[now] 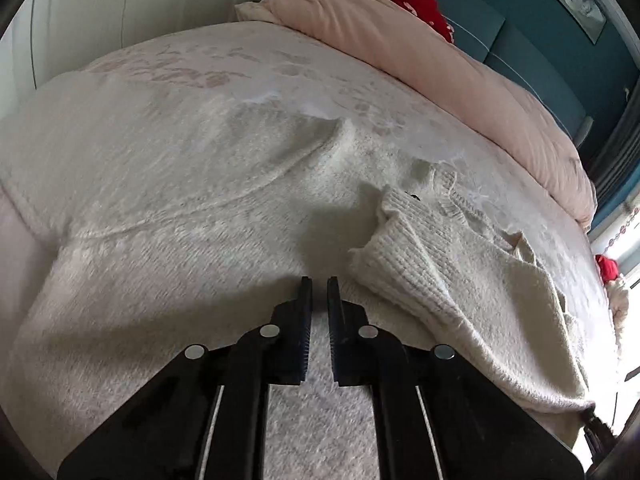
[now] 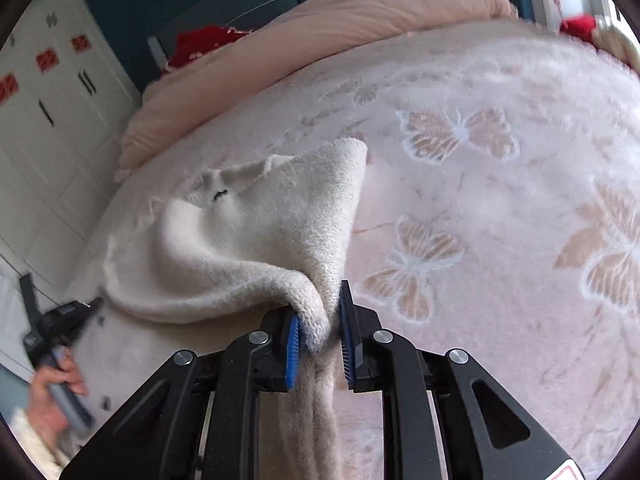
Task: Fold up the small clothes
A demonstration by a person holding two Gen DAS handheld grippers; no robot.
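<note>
A small cream knitted sweater point(image 1: 452, 272) lies on the bed, to the right of my left gripper point(image 1: 319, 286). The left gripper's jaws stand a narrow gap apart with nothing between them, over the blanket just left of the sweater's edge. In the right wrist view the same sweater point(image 2: 248, 248) is bunched and lifted at one edge. My right gripper point(image 2: 320, 312) is shut on that edge, and knit hangs down between the blue pads point(image 2: 294, 350). The left gripper point(image 2: 60, 320) shows there at the far left, held in a hand.
The bed is covered by a pale pink blanket point(image 2: 500, 200) with a butterfly pattern. A rolled pink duvet point(image 1: 420, 52) lies along the far side, with a red cloth point(image 1: 416, 0) behind it. White wardrobe doors point(image 2: 44, 120) stand to the left.
</note>
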